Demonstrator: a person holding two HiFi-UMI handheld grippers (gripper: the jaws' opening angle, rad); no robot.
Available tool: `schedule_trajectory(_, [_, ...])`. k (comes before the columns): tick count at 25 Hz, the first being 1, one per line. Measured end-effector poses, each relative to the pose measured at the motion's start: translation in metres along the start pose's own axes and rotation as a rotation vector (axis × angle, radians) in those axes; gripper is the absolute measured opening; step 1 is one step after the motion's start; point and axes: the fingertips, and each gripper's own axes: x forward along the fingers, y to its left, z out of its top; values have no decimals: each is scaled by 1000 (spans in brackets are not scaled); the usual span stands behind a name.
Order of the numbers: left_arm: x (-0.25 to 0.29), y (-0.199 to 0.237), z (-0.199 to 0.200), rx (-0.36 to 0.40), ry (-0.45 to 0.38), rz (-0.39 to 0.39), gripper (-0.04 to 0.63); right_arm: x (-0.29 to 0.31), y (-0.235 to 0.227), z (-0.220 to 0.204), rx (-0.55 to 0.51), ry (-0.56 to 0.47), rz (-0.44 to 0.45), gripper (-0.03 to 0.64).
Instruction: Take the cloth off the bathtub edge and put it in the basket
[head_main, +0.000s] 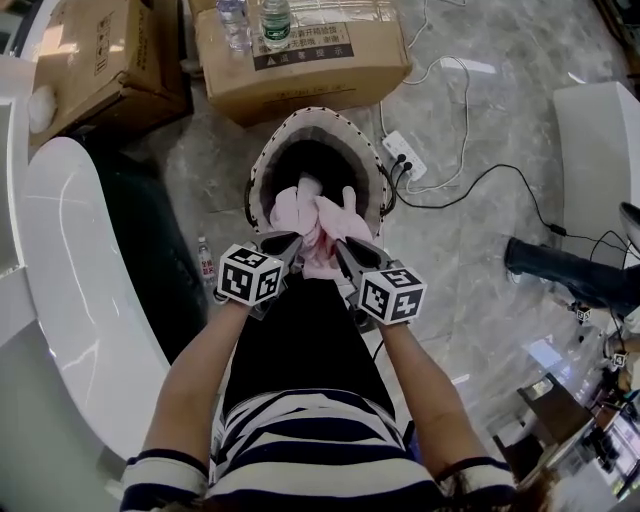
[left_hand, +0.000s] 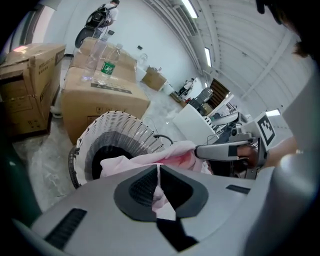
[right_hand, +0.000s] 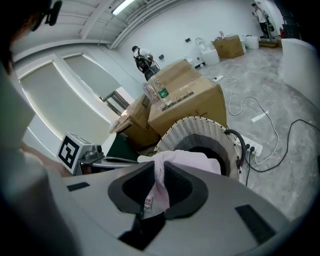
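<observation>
The pink cloth hangs right above the mouth of the white woven basket. The left gripper pinches one side of it, jaws squeezed tight. The right gripper pinches the other side, by a little tag. The white bathtub sits off to the left.

Bright light is cast by ceiling strips; glare is seen on the floor; gripper-view edges are warped.

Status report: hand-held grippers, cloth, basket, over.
Left hand-held gripper, right hand-held gripper: both shut on pink cloth. Cloth over basket mouth, not released. Nothing blocking.
</observation>
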Motion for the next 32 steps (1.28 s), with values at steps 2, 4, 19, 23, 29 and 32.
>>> schedule_trajectory(2, [7, 6, -10, 12, 38, 16, 29, 9, -9, -10, 0, 29, -15, 74])
schedule_trajectory(4, [12, 12, -20, 27, 79, 36, 29, 16, -16, -20, 1, 61, -29, 74])
schedule_trajectory(19, [30, 30, -45, 81, 194, 108, 31, 43, -38, -53, -62, 176, -125, 84])
schedule_trajectory(23, [33, 21, -42, 91, 199, 80, 31, 41, -38, -49, -90, 156, -153, 87])
schedule_trajectory(29, [33, 19, -45, 77, 195, 78, 31, 43, -26, -47, -59, 157, -120, 80])
schedule_trajectory(32, [31, 18, -48, 65, 202, 76, 29, 41, -26, -50, -41, 158, -118, 67])
